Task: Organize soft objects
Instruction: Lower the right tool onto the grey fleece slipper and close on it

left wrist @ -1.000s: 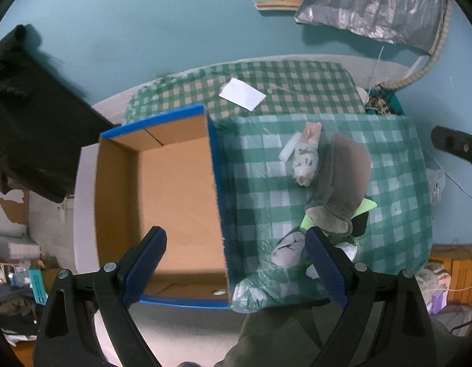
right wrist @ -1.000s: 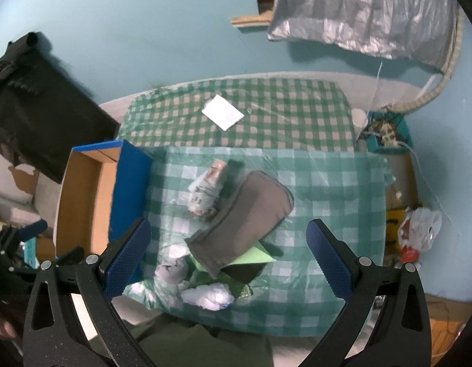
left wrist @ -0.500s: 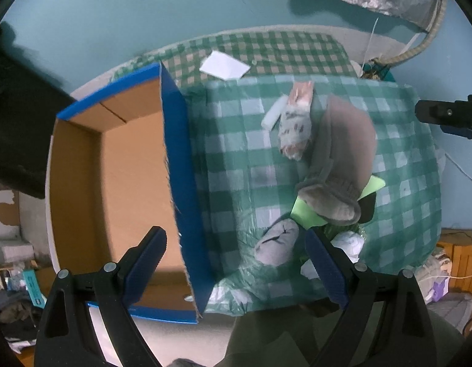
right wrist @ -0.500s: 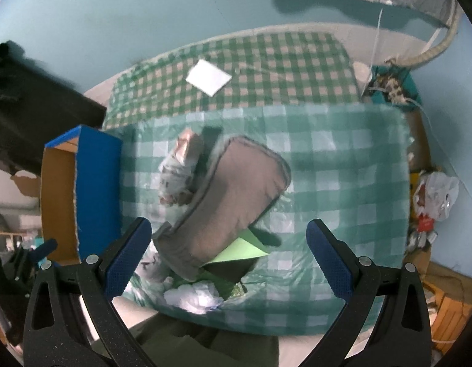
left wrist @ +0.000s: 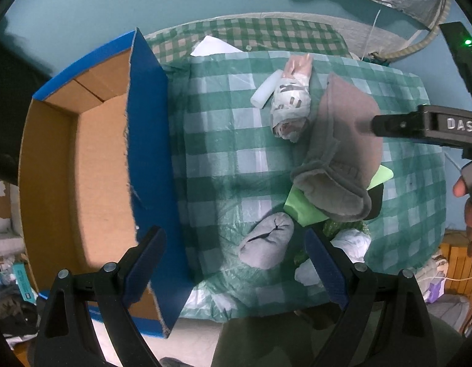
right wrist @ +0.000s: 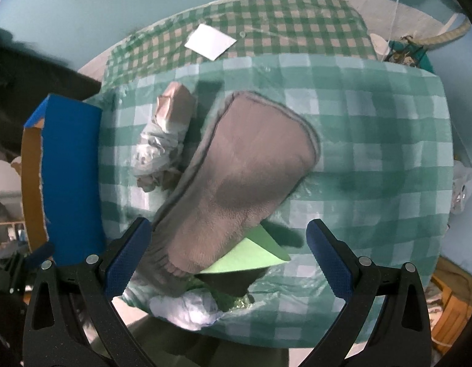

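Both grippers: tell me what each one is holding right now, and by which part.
Nothing is held. The left gripper and the right gripper both have their jaws wide open above the table, clear of the grey slipper.

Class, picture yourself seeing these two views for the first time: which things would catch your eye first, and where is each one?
The big grey slipper lies slantwise mid-table on the green checked cloth, overlapping a bright green sheet. The blue cardboard box stands open at the table's left edge. Both hand-held grippers, left and right, hang open above.
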`<state>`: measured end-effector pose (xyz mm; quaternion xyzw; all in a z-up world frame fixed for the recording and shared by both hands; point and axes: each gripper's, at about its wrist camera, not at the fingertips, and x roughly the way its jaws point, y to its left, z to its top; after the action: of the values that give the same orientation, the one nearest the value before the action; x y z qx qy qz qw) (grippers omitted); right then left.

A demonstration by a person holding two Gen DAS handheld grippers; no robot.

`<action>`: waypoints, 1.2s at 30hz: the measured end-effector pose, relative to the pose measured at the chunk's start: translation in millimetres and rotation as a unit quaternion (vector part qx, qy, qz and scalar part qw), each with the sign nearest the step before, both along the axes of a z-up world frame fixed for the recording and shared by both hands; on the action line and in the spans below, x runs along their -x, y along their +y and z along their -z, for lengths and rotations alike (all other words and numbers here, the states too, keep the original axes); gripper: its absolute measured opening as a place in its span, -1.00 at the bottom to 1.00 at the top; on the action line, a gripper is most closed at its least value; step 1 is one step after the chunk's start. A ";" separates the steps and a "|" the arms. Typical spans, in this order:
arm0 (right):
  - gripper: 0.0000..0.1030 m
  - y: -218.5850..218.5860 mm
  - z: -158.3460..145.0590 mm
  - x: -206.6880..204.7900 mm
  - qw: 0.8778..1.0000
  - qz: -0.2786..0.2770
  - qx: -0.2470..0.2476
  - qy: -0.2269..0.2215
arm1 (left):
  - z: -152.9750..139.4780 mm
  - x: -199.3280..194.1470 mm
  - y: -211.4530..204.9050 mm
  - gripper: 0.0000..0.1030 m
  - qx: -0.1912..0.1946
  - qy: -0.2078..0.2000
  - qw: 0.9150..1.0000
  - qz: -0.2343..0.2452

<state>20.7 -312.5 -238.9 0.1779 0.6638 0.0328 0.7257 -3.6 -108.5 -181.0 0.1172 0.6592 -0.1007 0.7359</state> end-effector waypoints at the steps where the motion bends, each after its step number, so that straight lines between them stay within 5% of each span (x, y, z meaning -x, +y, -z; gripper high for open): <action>1: 0.96 0.8 3.7 -1.0 1.000 -0.001 -0.001 0.001 | 1.9 0.5 -0.1 0.81 0.003 -0.001 1.000 -0.001; 17: 0.82 11.0 39.2 -16.4 1.000 0.009 -0.018 0.013 | 32.1 11.7 -2.6 0.81 0.013 0.020 1.000 0.006; 20: 0.59 13.3 42.3 -19.2 1.000 0.007 -0.021 0.009 | 45.4 10.8 -5.1 0.81 0.009 0.036 0.999 0.004; 27: -0.36 10.9 50.0 -16.5 0.999 0.015 -0.047 0.010 | 65.0 13.3 -22.7 0.85 -0.039 0.030 0.998 0.038; 36: -0.55 5.0 33.9 -11.1 0.996 0.023 -0.082 -0.008 | 65.8 9.8 -30.8 0.88 -0.010 0.045 0.999 0.025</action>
<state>31.8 -307.5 -272.8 0.2519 0.6489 0.0723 0.7143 -13.4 -139.3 -246.9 0.1366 0.6896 -0.1179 0.7013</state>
